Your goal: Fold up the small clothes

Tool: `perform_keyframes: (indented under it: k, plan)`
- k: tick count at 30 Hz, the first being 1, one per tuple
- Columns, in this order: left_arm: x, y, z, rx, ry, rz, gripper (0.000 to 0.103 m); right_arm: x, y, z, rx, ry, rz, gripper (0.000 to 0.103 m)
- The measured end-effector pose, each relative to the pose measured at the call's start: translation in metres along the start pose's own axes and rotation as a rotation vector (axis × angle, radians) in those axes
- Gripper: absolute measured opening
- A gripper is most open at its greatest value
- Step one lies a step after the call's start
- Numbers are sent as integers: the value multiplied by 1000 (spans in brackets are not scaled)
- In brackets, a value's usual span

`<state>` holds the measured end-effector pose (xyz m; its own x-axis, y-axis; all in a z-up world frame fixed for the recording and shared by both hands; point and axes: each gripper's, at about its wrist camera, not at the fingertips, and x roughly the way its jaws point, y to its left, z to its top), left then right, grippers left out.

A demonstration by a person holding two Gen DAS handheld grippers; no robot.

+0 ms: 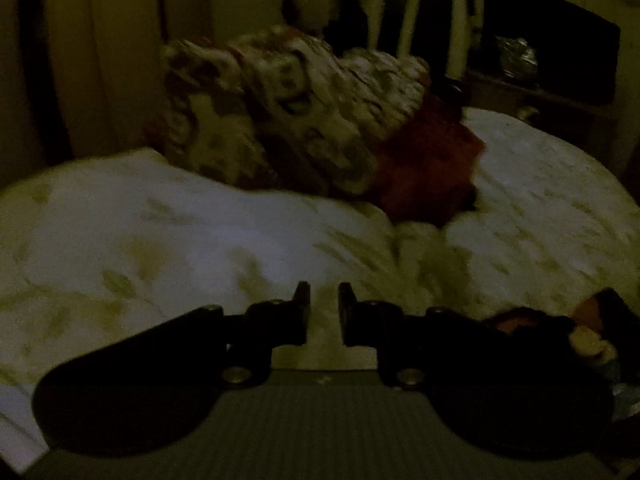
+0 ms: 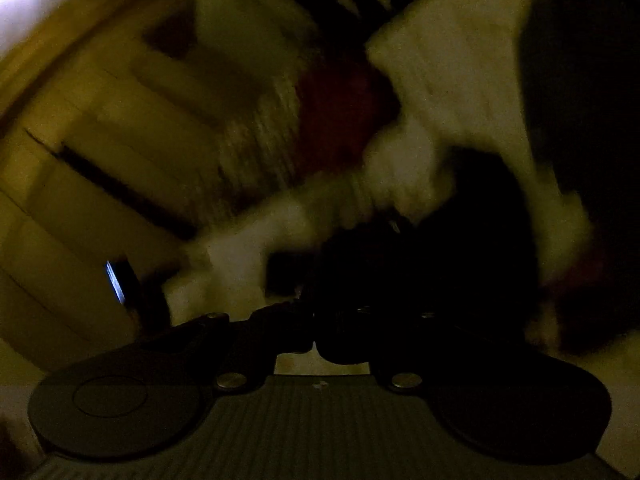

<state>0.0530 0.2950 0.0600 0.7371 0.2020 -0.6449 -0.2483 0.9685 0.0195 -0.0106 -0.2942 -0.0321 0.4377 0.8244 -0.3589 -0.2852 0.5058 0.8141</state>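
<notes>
The room is dim. In the left wrist view my left gripper (image 1: pixel 324 312) hangs just above a white bed sheet (image 1: pixel 160 240) with a faint leaf print; its jaws stand a little apart with nothing between them. A dark garment with orange patches (image 1: pixel 560 328) lies at the gripper's right side. In the right wrist view, which is tilted and blurred by motion, my right gripper (image 2: pixel 316 328) is shut on a dark piece of clothing (image 2: pixel 440 264) that bulges up over its right finger. A dark red cloth (image 2: pixel 344 112) shows beyond it.
A flowered quilt (image 1: pixel 280 112) is heaped at the far side of the bed, with a dark red cloth (image 1: pixel 428 168) against its right end. A dark shelf or screen (image 1: pixel 552 40) stands at the back right. Pale curtains hang behind.
</notes>
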Motion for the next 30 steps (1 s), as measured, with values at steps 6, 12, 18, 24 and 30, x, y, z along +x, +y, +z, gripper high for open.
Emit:
perform_keyframes:
  k: [6, 12, 18, 24, 30]
  plan:
    - [20, -87, -36, 153, 89, -208, 65, 43, 11, -65, 36, 347, 117, 21]
    - [60, -166, -64, 160, 214, -430, 91, 13, 30, -36, 20, 154, 34, 87]
    - [112, -207, -81, 76, 287, -370, 91, 27, 19, 20, -142, -40, -151, 94]
    - [147, -218, -91, 62, 253, -266, 82, 93, -41, 64, -43, -185, -247, 99]
    - [176, -238, -97, 55, 335, -327, 14, 140, -58, 75, -85, -194, -296, 22]
